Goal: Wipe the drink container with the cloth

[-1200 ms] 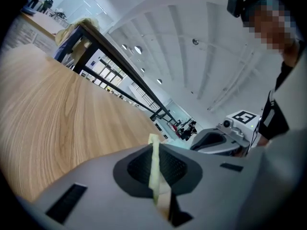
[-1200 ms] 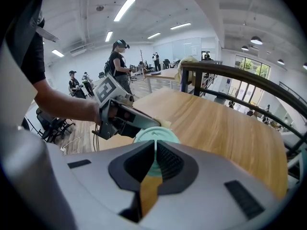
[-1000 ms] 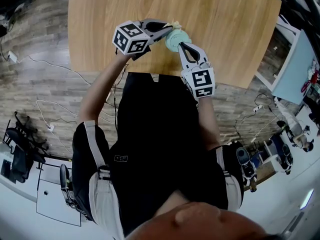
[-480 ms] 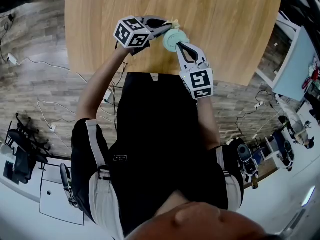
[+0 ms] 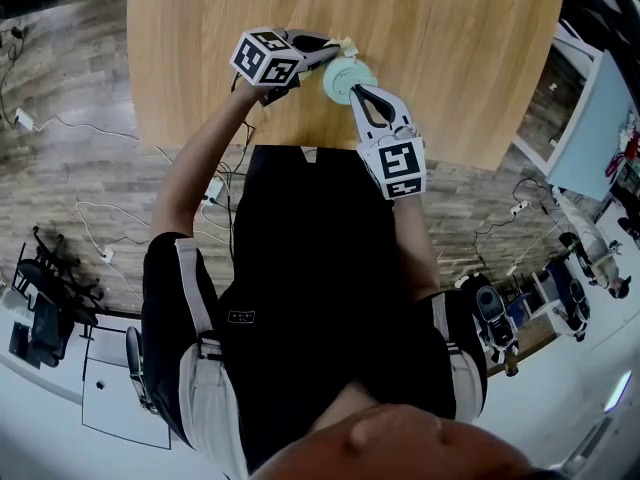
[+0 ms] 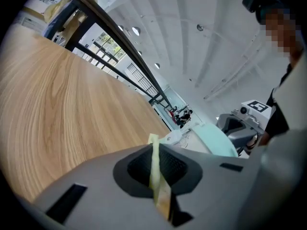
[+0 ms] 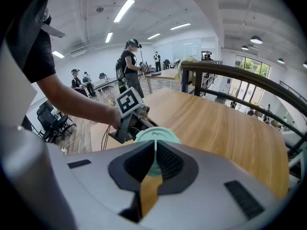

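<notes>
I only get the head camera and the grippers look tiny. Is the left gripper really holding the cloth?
Observer: Yes. In the left gripper view, the left gripper has its jaws shut on a thin yellow cloth.
Operator: Where's the cup from there?
Observer: The mint-green drink container sits just past the jaw tips, to their right in that view.
Operator: What about the other gripper?
Observer: In the right gripper view, the right gripper has its jaws almost together, with the container's round lid right at the tips. I can't tell if they pinch it.
</notes>
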Demonstrator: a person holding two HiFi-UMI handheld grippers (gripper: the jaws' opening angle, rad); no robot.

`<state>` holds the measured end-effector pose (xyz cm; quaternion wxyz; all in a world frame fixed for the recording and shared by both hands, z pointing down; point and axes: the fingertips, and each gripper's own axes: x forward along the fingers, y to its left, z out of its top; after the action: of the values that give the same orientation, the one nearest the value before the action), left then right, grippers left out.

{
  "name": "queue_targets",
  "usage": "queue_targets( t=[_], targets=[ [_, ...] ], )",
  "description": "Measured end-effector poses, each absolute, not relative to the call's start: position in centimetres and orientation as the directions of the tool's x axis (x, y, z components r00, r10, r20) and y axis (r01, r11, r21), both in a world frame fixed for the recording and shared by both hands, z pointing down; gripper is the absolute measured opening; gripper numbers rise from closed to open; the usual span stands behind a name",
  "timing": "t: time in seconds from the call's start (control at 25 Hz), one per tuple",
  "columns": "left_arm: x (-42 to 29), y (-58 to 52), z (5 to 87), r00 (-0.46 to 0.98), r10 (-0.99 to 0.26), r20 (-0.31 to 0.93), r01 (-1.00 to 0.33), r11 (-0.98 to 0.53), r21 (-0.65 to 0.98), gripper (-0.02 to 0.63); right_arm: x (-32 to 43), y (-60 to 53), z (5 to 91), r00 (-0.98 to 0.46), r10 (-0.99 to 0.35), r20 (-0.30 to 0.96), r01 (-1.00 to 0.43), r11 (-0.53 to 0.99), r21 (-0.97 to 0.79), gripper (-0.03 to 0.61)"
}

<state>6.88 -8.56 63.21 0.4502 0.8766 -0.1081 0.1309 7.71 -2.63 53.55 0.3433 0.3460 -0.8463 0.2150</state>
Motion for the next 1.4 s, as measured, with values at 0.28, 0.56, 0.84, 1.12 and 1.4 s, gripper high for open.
queue_targets(
  t=[0.28,0.56,0.84,1.12,1.4],
  targets=[
    [7.4,-8.4,65.3,0.935,-0.031,0.352,-0.31,-0.552,0.774,0.031,7.9,-2.7,53.6,-0.524,-0.44,0.729,-0.736,0.665,-0.127,0.035],
    [7.3,-8.3,65.8,0.934,-0.018,0.356,-0.305,-0.554,0.775,0.031,7.7,-2.5,53.6,-0.523,-0.444,0.727,-0.739,0.662,-0.127,0.035],
    [7.6,-8.5,62.3,0.947,0.045,0.319,-0.226,-0.611,0.758,0.031,7.7,-2.6,53.7,-0.525,-0.442,0.727,-0.738,0.663,-0.129,0.035],
    [8.1,-8.8,59.8,0.935,0.159,0.317,-0.125,-0.687,0.716,0.031,7.7,-2.6,53.7,-0.528,-0.443,0.725,-0.737,0.663,-0.132,0.035],
    [9.1,-8.9,58.6,0.933,0.214,0.291,-0.064,-0.696,0.716,0.031,7.9,-2.5,53.8,-0.532,-0.441,0.723,-0.737,0.661,-0.139,0.035]
  ],
)
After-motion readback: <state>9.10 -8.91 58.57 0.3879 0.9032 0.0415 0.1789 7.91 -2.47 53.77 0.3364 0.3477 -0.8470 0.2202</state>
